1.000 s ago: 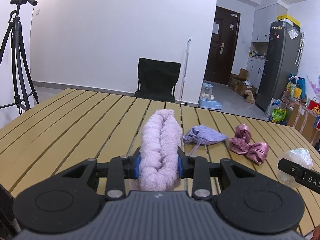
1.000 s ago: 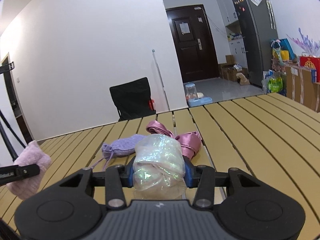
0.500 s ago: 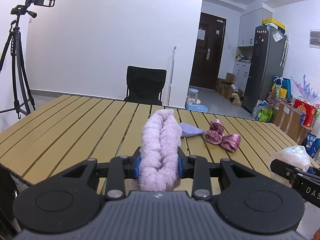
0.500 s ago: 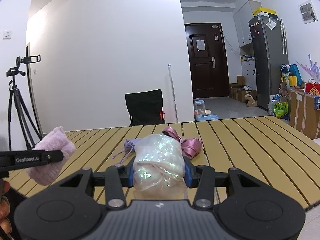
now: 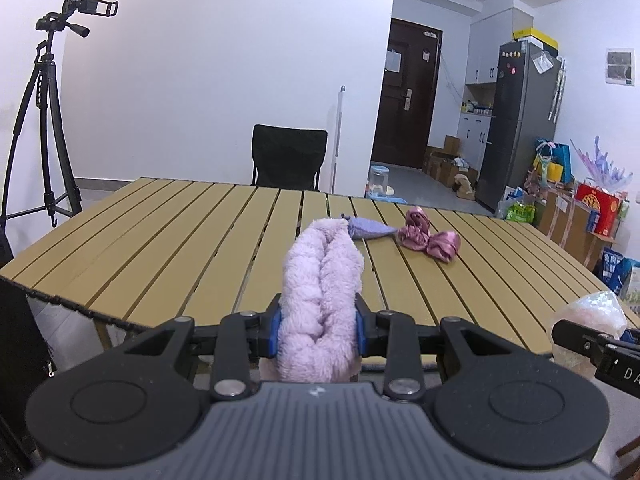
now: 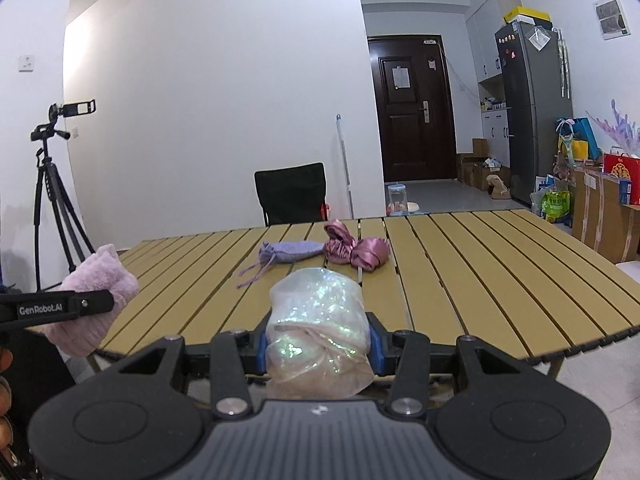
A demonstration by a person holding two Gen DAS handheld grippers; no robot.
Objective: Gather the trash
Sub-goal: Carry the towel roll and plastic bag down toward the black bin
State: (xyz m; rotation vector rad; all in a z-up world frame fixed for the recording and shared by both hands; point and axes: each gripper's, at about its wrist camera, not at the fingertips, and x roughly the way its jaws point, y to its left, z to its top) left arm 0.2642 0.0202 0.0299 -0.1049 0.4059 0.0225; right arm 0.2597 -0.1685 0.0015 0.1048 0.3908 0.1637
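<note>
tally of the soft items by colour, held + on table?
Light pink fluffy cloth, held in the left claw: 1
Iridescent clear bag, held in the right claw: 1
Lavender drawstring pouch, on the slatted table: 1
Rose satin bundle, on the table, looks like one piece: 1
Total: 4

The left gripper is clamping a fluffy lilac cloth at the near edge of the slatted table, where a purple pouch and a pink satin bundle are lying.
</note>
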